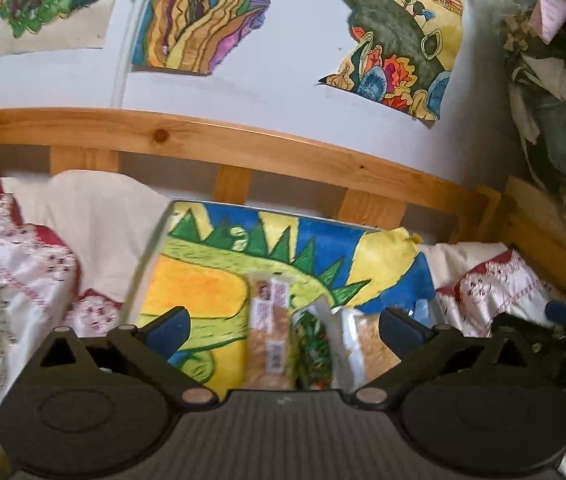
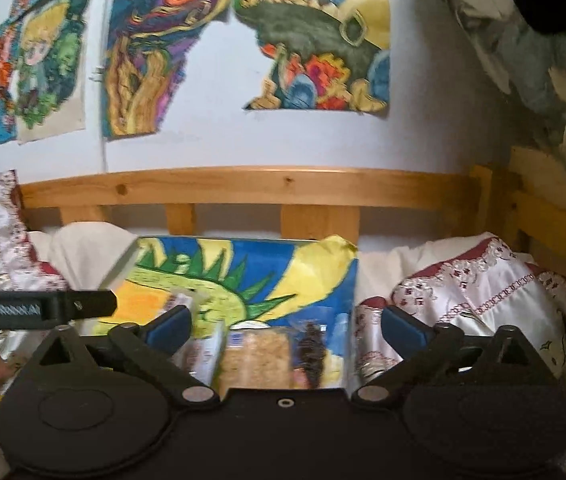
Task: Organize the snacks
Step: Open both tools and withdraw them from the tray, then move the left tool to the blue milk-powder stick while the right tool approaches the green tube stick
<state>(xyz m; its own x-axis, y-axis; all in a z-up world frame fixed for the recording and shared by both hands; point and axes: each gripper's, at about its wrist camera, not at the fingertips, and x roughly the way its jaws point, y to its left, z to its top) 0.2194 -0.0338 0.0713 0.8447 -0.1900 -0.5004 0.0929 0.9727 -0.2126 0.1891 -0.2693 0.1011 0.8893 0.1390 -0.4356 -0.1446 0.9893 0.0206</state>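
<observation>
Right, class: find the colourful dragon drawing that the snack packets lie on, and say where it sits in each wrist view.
Left wrist view: the dragon drawing sits at lower centre, below the rail, snack packets on its near part.
Right wrist view: the dragon drawing sits at lower centre, slightly left, under the packets.
Shared landmark: the wooden bed rail just behind it.

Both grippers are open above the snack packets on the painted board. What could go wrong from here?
1. The snack packets lie tightly side by side, so the open left gripper may catch two together.
2. The painted board rests on soft bedding and may tilt under pressure.
3. The right gripper works close beside the left; they could collide.
</observation>
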